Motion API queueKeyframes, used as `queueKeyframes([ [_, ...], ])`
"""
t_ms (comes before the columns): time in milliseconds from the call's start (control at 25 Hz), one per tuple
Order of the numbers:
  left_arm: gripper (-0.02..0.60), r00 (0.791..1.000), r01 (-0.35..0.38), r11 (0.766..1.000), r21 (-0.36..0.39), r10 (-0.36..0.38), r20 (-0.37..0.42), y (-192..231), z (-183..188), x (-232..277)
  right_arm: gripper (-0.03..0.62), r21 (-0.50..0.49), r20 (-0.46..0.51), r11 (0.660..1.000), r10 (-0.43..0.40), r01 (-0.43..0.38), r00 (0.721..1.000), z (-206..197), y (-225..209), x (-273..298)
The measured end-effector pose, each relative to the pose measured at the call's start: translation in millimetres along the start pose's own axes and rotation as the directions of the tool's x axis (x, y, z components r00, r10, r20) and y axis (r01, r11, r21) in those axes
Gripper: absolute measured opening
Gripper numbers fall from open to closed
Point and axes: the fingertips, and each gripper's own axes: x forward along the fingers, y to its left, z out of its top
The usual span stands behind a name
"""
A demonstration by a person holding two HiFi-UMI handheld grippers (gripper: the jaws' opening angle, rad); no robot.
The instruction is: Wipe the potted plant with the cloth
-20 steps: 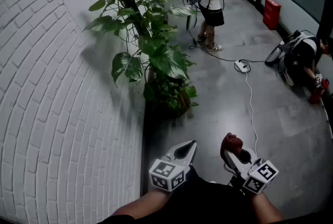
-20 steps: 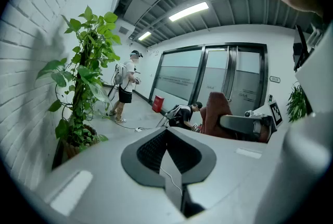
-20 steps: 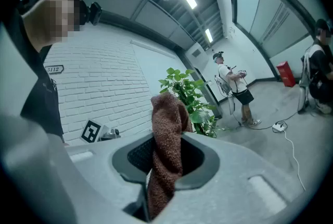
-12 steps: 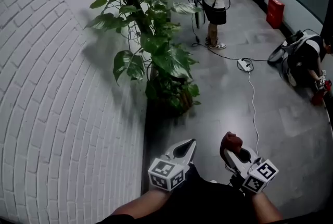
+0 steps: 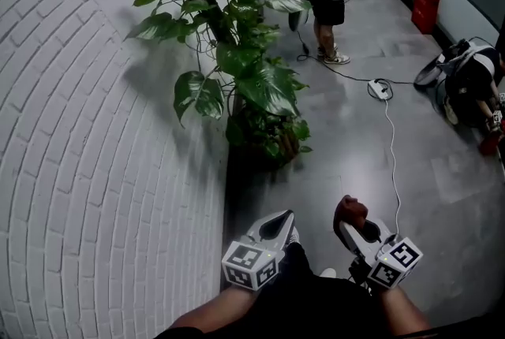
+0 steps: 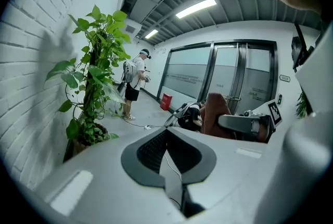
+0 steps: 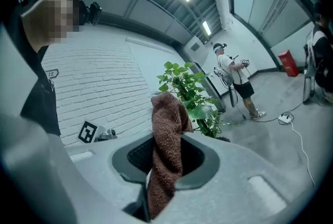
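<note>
The tall upright potted plant (image 5: pixel 237 61) stands well ahead-left of the right gripper (image 5: pixel 348 224), which clamps the brown cloth (image 5: pixel 349 211); the nearer left gripper (image 5: pixel 280 227) is closed on nothing.

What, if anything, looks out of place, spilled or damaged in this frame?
Nothing looks spilled or damaged. The one oddity is a white cable trailing loose across the grey floor from a small white box, to the right of the potted plant. The cloth is clamped in the right tongs, well short of the leaves.
</note>
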Motion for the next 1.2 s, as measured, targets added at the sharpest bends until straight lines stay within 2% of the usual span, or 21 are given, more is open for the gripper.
queueKeyframes([
  [320,0.017,0.999,-0.038,0.999,-0.02,0.038,-0.024,51,18,20,0.058,0.008,-0.032,1.0,-0.014,0.014,0.999,11,-18,47],
  [560,0.017,0.999,-0.053,0.998,-0.04,0.053,-0.013,109,43,46,0.058,-0.054,-0.068,0.998,-0.019,0.015,0.997,24,-34,106],
  [680,0.017,0.999,-0.054,0.998,-0.04,0.053,-0.011,142,56,57,0.058,-0.129,-0.083,0.991,-0.031,0.02,0.996,34,-36,142],
  [840,0.017,0.998,-0.063,0.997,-0.036,0.062,-0.008,189,69,69,0.058,-0.282,-0.105,0.959,-0.027,-0.004,0.994,46,-33,191],
  [1200,0.017,0.998,-0.054,0.999,0.0,0.054,-0.013,262,84,92,0.058,-0.427,-0.129,0.902,0.001,-0.057,0.992,54,-23,272],
])
